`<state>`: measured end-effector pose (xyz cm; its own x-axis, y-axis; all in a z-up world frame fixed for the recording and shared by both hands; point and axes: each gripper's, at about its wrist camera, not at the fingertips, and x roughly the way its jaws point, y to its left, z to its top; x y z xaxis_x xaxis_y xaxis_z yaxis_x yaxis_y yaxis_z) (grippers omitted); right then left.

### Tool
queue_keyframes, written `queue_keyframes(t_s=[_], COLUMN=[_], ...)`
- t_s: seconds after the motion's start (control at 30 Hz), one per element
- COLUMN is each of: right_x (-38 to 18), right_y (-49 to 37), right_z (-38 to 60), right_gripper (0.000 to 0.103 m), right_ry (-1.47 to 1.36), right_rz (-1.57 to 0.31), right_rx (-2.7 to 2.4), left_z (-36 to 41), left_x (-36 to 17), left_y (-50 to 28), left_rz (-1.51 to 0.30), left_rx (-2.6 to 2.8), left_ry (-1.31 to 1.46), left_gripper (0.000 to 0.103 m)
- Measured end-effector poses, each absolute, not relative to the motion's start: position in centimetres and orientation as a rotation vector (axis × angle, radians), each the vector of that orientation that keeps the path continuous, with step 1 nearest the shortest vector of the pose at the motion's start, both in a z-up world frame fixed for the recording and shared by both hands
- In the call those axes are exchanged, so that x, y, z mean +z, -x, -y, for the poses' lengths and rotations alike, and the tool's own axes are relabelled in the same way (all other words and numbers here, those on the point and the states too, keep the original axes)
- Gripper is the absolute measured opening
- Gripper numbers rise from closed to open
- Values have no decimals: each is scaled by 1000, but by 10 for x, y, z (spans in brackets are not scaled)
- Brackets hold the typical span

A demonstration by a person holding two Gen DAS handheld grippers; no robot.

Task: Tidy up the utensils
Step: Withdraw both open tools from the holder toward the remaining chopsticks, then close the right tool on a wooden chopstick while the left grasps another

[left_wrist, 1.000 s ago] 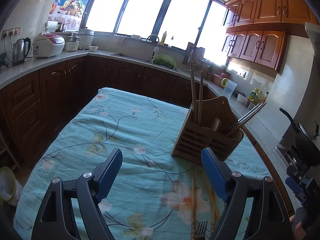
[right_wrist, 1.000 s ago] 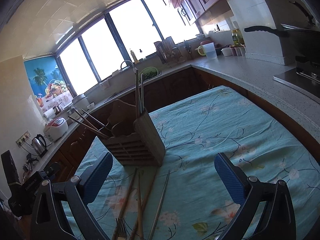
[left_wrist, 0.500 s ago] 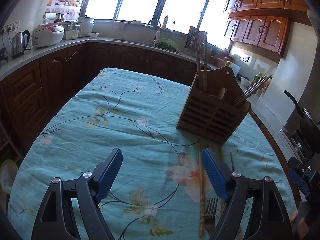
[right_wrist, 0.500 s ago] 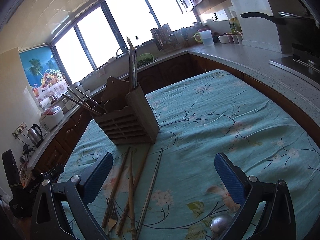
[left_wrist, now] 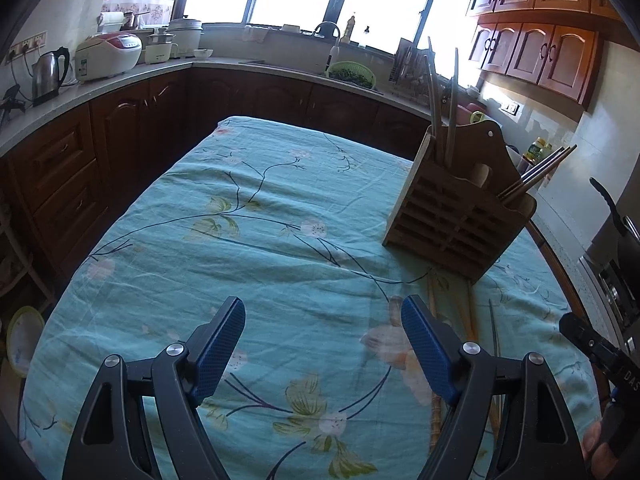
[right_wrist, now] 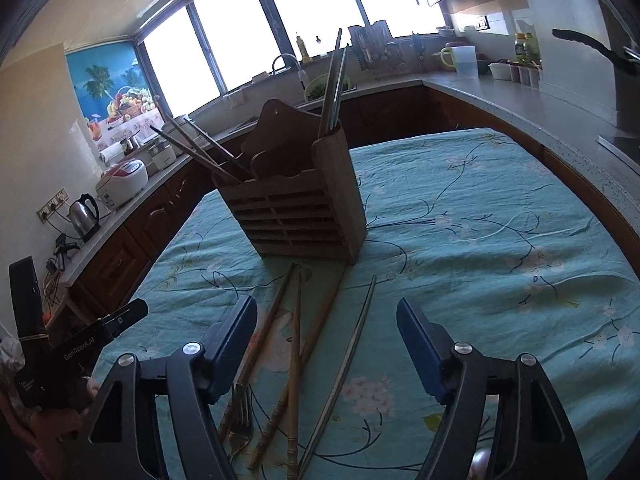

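A slatted wooden utensil holder (right_wrist: 296, 216) stands on the table and holds several chopsticks; it also shows in the left wrist view (left_wrist: 456, 216) at the right. In front of it lie wooden chopsticks (right_wrist: 295, 344), a metal chopstick (right_wrist: 348, 360) and a fork (right_wrist: 239, 412) on the cloth. My right gripper (right_wrist: 326, 344) is open and empty, low over these utensils. My left gripper (left_wrist: 322, 344) is open and empty over bare cloth, left of the chopsticks (left_wrist: 434, 308).
The table has a teal floral cloth (left_wrist: 256, 240). Wooden cabinets and a counter with a kettle (left_wrist: 48, 72), rice cooker (left_wrist: 108, 56) and sink ring the table. A pan handle (right_wrist: 588, 48) sticks out at right. A round metal object (right_wrist: 482, 462) lies near the right gripper.
Both grippers have tilted down and moved closer to the table. The holder and loose utensils now sit higher and larger in both views. Both stay open.
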<state>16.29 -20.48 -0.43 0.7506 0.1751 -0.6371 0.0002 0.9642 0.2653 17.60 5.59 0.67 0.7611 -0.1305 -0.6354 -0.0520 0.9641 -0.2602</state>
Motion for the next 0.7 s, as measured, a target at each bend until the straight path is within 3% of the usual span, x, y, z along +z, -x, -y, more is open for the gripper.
queue_keyframes(t_s=[0.23,0.5,0.6,0.7], right_x=[-41,-72,-70,-55], right_y=[-217,-254,-254,-241], right_z=[174,160,161,178], right_gripper=[40,24,7,6], right_ry=[-183,-141,-129,-179], right_rz=[-875,-977,-974,-926], right_rx=[161,184,175,157], left_z=[-58,-49,-39,-24], left_x=[-3,-10,-11,-10], left_y=[-193,-219,-229,-240], left_rz=[-754,-809,-825,-833], left_rx=[-52,-96,-119,-166], left_ry=[265,235,204,171], left_gripper=[79,78,76,72])
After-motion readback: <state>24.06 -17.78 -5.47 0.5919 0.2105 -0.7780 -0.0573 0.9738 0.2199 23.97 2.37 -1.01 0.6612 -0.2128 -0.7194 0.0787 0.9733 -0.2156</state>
